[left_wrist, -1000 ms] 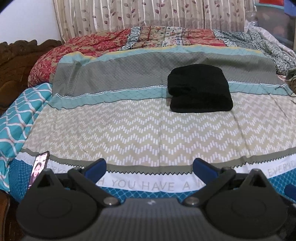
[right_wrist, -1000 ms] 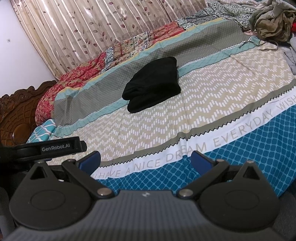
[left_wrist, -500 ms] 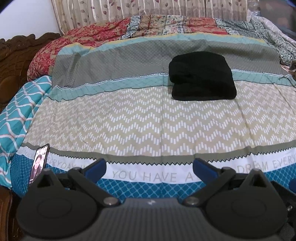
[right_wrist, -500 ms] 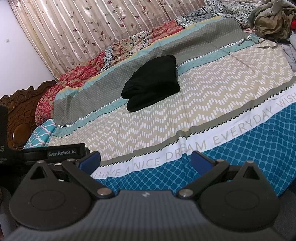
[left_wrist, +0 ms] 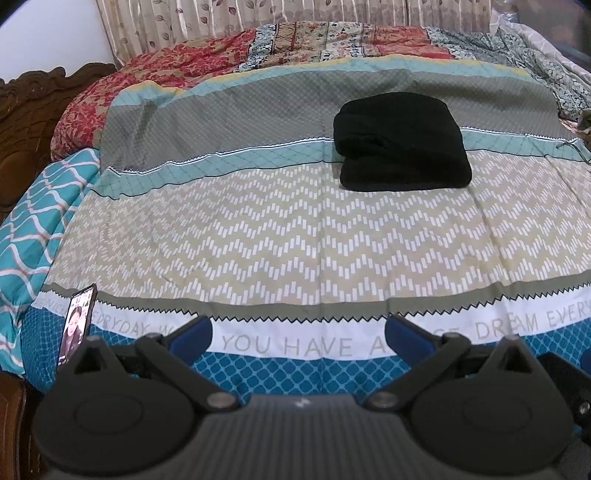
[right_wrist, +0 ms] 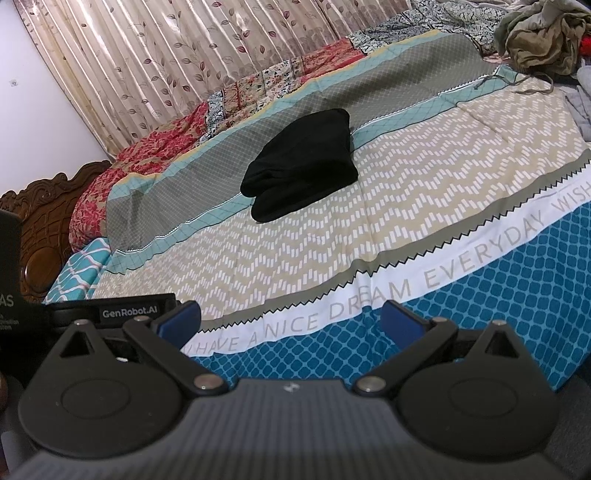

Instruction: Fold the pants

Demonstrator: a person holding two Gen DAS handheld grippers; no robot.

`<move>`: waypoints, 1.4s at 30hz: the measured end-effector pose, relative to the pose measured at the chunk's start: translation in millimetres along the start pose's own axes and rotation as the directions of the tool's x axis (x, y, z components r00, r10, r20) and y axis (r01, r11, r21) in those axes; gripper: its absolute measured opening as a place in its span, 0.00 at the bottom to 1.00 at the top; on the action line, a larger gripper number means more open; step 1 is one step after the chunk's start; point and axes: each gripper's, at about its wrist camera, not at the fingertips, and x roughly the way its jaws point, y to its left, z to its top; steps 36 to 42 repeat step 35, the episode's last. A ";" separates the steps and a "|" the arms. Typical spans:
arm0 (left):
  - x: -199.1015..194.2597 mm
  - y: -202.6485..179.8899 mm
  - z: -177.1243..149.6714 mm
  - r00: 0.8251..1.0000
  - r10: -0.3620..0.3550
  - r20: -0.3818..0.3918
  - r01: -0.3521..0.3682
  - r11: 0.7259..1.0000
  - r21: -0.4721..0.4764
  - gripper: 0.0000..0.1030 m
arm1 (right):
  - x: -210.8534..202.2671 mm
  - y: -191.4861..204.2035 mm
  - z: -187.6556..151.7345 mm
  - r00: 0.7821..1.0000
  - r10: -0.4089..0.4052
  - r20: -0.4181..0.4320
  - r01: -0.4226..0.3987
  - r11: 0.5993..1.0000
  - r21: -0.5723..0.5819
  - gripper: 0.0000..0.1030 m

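Observation:
Black pants (left_wrist: 400,142) lie folded into a compact bundle on the patterned bedspread (left_wrist: 258,236), far across the bed from both grippers. The right wrist view shows the same pants (right_wrist: 301,170) at mid-bed. My left gripper (left_wrist: 298,334) is open over the bed's near edge, nothing between its blue-padded fingers (left_wrist: 192,334). My right gripper (right_wrist: 291,320) is open too, held over the blue band of the bedspread (right_wrist: 480,295). Neither touches the pants.
A phone (left_wrist: 77,323) with a lit screen lies at the bed's near left corner. A carved wooden headboard (left_wrist: 26,122) stands left. Curtains (right_wrist: 184,55) hang behind the bed. A heap of loose clothes (right_wrist: 535,33) sits at the far right. The other gripper's body (right_wrist: 129,312) shows at the left.
Both views have shifted slightly, so the grippers moved a little at the bed's near edge. The pants have stayed put and both grippers remain open.

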 end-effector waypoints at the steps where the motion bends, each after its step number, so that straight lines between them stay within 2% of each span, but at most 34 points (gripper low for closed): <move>1: -0.1 -0.3 0.0 1.000 -0.002 0.001 0.002 1.000 0.003 1.00 | 0.0 0.0 0.0 1.000 0.000 0.000 0.000 1.000 0.000 1.00; 28: 1.7 -6.4 -1.4 0.999 -0.044 -0.015 0.045 0.999 0.030 1.00 | 1.8 -0.6 0.5 1.000 -0.008 0.000 0.008 1.000 0.010 1.00; 42: -1.6 -8.1 -2.8 0.998 -0.062 0.001 0.062 0.997 0.041 1.00 | 1.0 0.9 -0.9 1.000 -0.010 0.004 0.010 1.000 0.010 1.00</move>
